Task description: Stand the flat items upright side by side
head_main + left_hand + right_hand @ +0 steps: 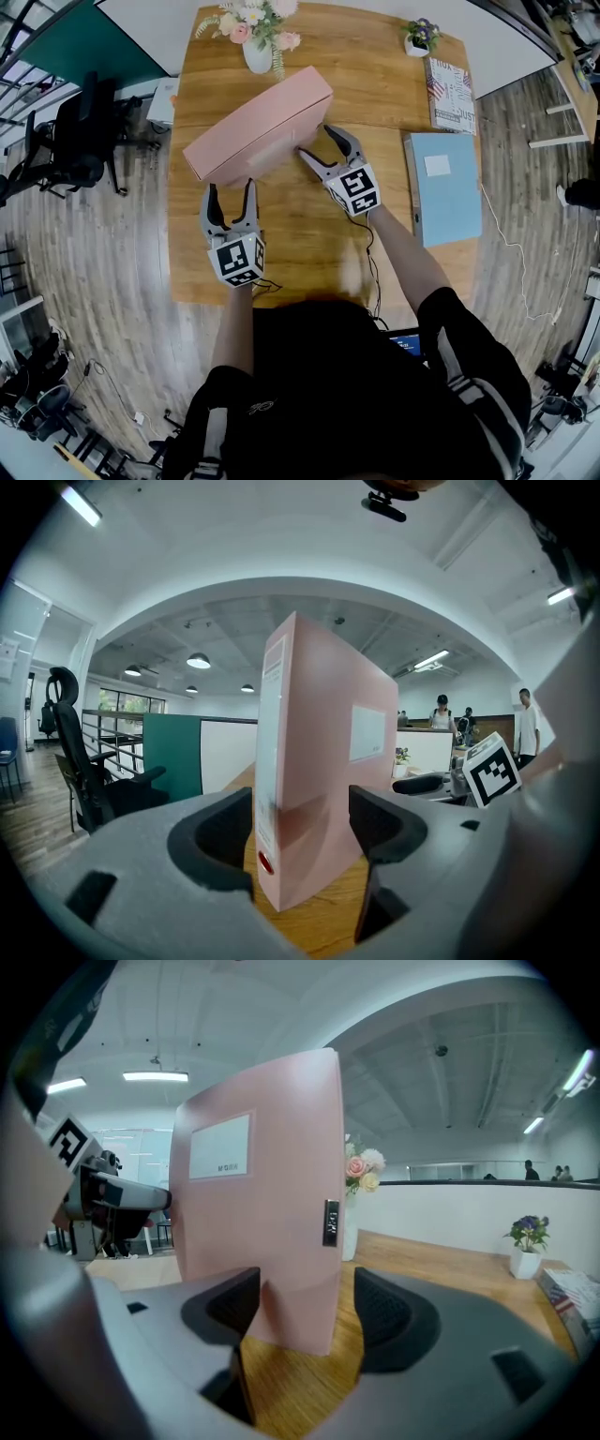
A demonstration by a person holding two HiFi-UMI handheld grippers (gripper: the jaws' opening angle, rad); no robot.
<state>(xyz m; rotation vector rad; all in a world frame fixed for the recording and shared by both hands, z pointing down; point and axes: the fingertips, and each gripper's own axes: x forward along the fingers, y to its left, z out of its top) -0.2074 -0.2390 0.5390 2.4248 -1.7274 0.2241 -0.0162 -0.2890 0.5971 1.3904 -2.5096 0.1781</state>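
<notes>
I see the pink box file (258, 125) upright on the counter (309, 239), its ends between the open jaws of my left gripper (230, 187) and right gripper (316, 141), neither pressing it. The blue folder (442, 187) lies flat, nearer my right gripper.

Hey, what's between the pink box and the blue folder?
Only the right gripper, jaws open at the end of the pink box. The rest of the way to the blue folder is bare tabletop, seen in the head view.
</notes>
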